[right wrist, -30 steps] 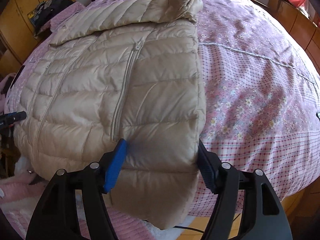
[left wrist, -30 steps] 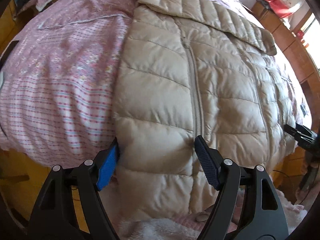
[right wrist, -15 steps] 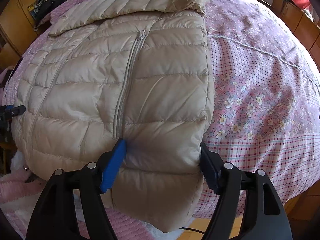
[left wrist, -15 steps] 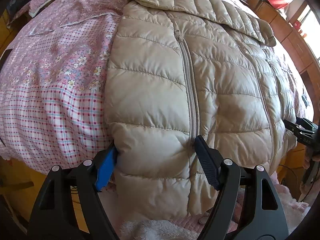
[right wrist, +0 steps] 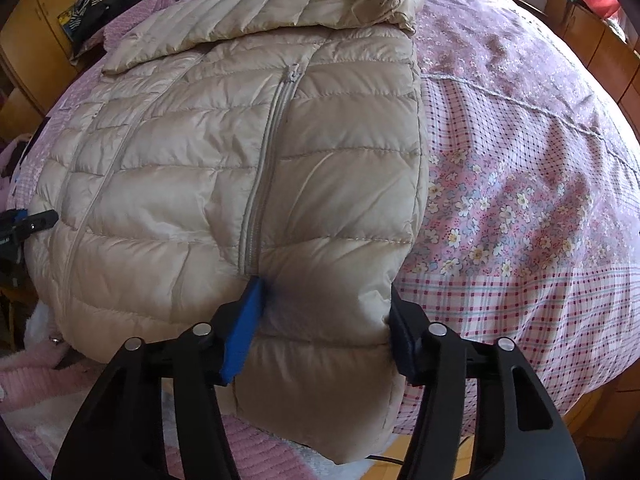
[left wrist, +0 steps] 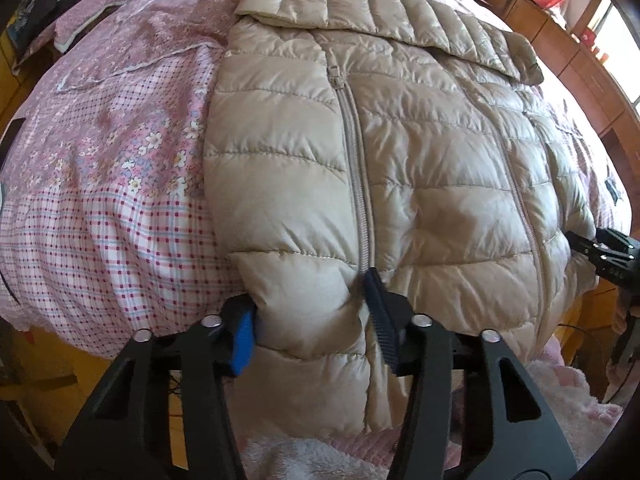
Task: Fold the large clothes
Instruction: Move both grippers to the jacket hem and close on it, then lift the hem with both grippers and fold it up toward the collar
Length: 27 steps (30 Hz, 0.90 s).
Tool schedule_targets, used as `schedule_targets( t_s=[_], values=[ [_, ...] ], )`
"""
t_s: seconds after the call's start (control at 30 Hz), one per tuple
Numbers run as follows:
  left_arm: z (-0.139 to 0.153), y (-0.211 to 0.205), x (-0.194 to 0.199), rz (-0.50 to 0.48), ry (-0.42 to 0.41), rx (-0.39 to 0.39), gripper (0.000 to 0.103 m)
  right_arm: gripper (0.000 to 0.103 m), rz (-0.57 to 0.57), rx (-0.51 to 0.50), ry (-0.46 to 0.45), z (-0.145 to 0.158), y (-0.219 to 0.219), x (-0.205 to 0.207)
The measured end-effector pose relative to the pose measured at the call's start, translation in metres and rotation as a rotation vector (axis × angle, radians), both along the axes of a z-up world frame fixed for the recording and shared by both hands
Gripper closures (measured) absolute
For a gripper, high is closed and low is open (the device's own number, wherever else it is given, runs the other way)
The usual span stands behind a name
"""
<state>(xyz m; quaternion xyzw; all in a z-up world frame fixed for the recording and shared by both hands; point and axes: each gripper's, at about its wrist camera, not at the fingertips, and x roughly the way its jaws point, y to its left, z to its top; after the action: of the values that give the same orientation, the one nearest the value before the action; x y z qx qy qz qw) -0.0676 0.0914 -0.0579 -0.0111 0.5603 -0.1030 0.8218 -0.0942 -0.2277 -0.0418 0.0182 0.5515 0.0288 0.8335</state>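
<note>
The jacket (left wrist: pixel 400 168) lies flat on the bed (left wrist: pixel 100 168). The left gripper (left wrist: pixel 308 320) and right gripper (right wrist: pixel 324 328) are closing on its puffy bottom edge — slippery cloth could slide out.

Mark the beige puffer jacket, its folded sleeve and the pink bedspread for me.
beige puffer jacket (left wrist: pixel 420 152): left wrist view, quilted front panel right of the zip.
folded sleeve (right wrist: pixel 280 12): right wrist view, mid-length, lying across the jacket's top.
pink bedspread (right wrist: pixel 520 208): right wrist view, flowered band right of the jacket.
</note>
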Motion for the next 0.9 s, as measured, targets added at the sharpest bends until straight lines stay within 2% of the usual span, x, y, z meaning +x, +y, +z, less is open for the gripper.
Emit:
schedule_targets(
  t_s=[0.27,0.47,0.6,0.73,0.9],
  values=[
    [0.003,-0.003,-0.002,-0.005,-0.006,-0.027,0.078,0.060,-0.011,0.014,-0.015,0.004,-0.001,-0.003],
    [0.006,0.000,-0.001,-0.008,-0.009,-0.033,0.082,0.068,-0.011,0.010,-0.027,0.008,0.004,-0.004],
    [0.010,-0.003,-0.004,-0.024,-0.023,-0.025,0.085,0.077,-0.011,0.019,-0.051,0.015,0.007,-0.008],
    [0.017,-0.006,-0.008,-0.037,-0.042,-0.013,0.086,0.081,0.010,0.002,-0.075,0.022,0.011,-0.012],
    [0.025,-0.003,-0.009,-0.043,-0.056,-0.026,0.090,0.086,0.005,0.058,-0.095,0.033,0.008,-0.012]
  ],
)
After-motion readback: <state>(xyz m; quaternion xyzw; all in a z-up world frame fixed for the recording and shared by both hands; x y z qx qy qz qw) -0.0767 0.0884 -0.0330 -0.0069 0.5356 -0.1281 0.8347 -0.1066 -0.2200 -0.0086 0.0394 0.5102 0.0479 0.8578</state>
